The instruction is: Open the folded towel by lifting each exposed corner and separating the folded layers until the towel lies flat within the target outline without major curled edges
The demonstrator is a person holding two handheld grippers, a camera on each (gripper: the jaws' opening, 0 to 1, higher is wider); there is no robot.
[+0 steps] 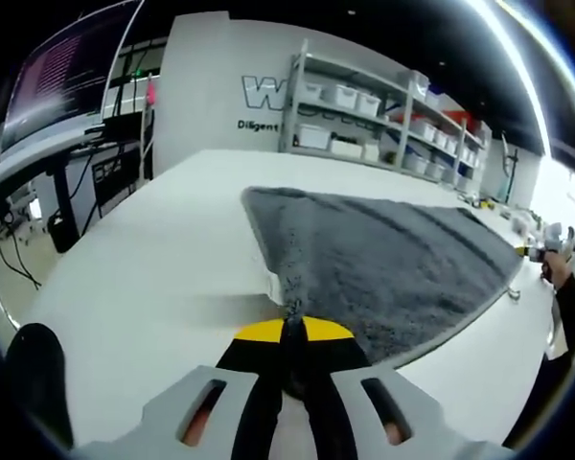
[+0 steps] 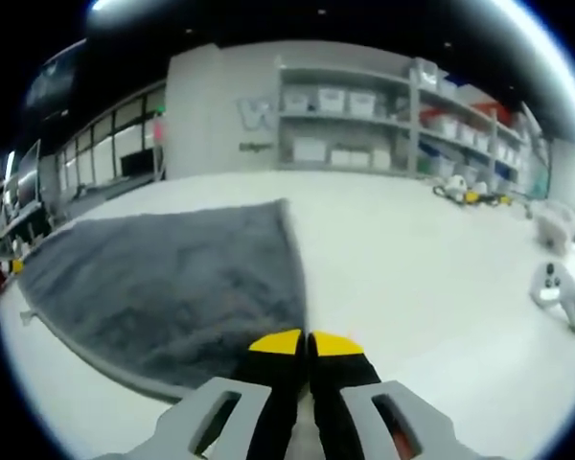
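White tabletop carries it all, wide and bare along its left side in the left gripper view, stretching off toward shelving stacked with pale bins at the back wall. Grey shag towel is spread broad over the table's middle and right side, its pile lying flat, and one corner comes to a point right at the left gripper. That claw is clenched: yellow-tipped black jaws pressed together with the towel's corner tuft and a bit of pale hem pinched between them. At the far right edge a sleeve and hand of the person show, by the towel's far end.

Over to the right gripper view: the same towel fans out to the left, its straight edge running down toward the right gripper. Those jaws are also squeezed tight, yellow tips touching, right at the towel's near corner; whether fabric is actually caught between them I cannot tell. Bare table lies to the right, with a small pale gadget sitting well apart from the towel near the right edge.
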